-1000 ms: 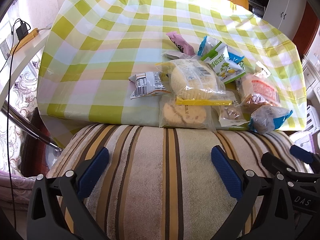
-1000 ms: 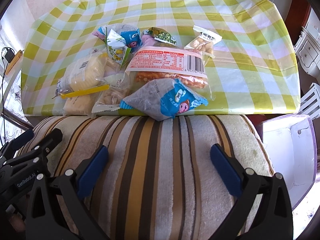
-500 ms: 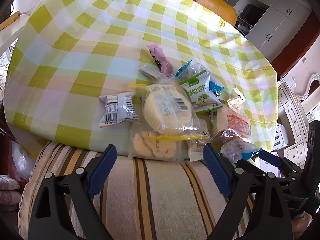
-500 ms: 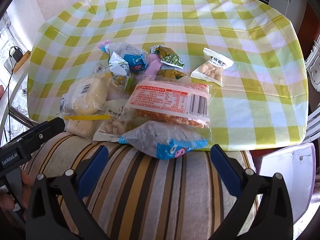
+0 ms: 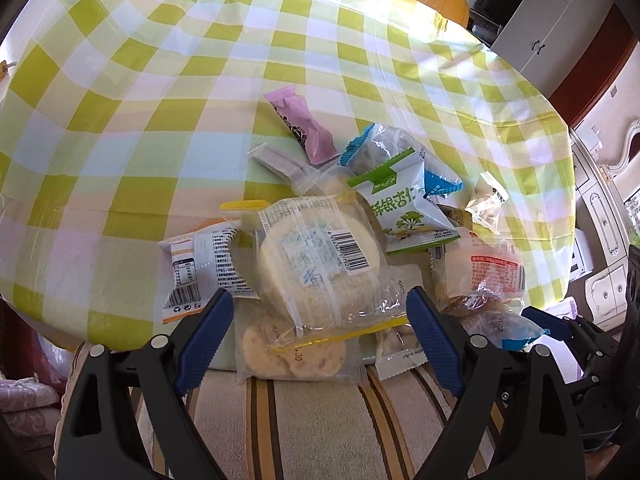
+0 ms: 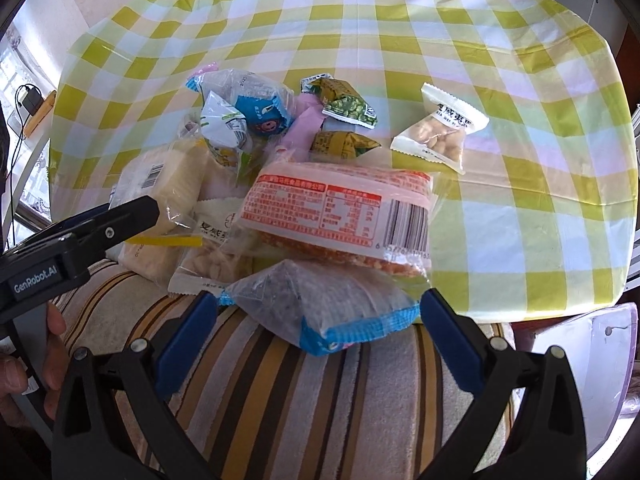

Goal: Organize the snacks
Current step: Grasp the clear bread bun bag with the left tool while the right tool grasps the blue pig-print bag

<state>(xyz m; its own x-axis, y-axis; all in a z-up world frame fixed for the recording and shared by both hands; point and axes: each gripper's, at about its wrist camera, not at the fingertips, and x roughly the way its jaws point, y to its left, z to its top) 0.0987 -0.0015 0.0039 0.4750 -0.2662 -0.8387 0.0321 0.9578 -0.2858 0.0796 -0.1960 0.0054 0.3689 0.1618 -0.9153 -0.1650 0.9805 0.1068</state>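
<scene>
Since the earlier frames both grippers are standing closer to the snack pile (image 5: 340,248): it was lying well ahead of the jaws, and now its near edge is sitting between the blue pads, while the striped towel (image 5: 320,420) is filling less of each view. The left gripper (image 5: 320,336) is showing its jaws a little narrower than before but wide apart, with the clear zip bag of round cakes (image 5: 320,264) lying in the gap and neither pad pressing on it. The right gripper (image 6: 316,332) is holding its jaws wide too, the grey packet with blue ends (image 6: 332,312) lying between the pads, untouched as far as the view shows.

The zip bag is lying flat, its yellow seal strip running across the jaws and slightly tilted. The orange-printed pack (image 6: 340,212) just beyond the right jaws is stretching its long axis crosswise, barcode end to the right. The pink wrapper (image 5: 300,128) farther ahead of the left jaws is pointing diagonally away.

The packets are crinkled glossy film, some clear, some printed; a small clear pouch of nuts (image 6: 440,128) is sitting apart, ahead and right of the right jaws. The bench (image 5: 160,80) is wearing a shiny green-and-white checked plastic cloth
</scene>
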